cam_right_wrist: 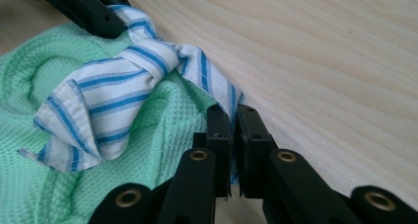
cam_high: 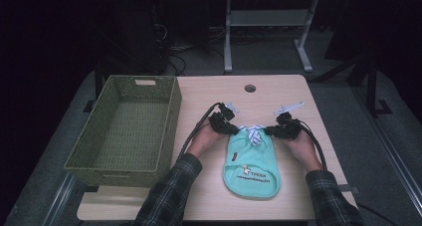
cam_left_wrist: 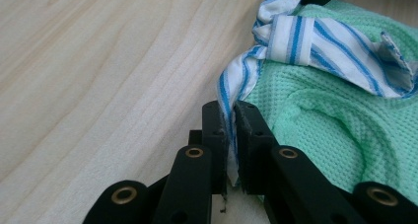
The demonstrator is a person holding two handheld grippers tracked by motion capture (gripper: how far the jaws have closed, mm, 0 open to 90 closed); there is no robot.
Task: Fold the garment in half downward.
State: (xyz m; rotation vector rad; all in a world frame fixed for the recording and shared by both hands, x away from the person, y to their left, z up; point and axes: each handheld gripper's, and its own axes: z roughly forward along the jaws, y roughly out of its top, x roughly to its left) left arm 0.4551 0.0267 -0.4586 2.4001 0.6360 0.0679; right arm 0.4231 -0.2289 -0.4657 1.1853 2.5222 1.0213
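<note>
A small mint-green garment (cam_high: 251,169) with a printed logo lies flat on the wooden table, its white-and-blue striped collar (cam_high: 254,134) at the far end. My left gripper (cam_high: 238,130) sits at the collar's left end and my right gripper (cam_high: 268,131) at its right end. In the left gripper view the left gripper (cam_left_wrist: 230,105) is shut on a strip of the striped collar (cam_left_wrist: 296,36) beside the green knit (cam_left_wrist: 320,120). In the right gripper view the right gripper (cam_right_wrist: 233,108) is likewise shut on the striped collar (cam_right_wrist: 123,81), with the left gripper's jaws at the top left.
A green woven basket (cam_high: 171,121) stands on the left part of the table, with nothing in it. A round cable hole (cam_high: 250,88) lies near the far edge. Bare wood (cam_high: 209,191) shows between basket and garment. Beyond the table stands a desk frame on the floor.
</note>
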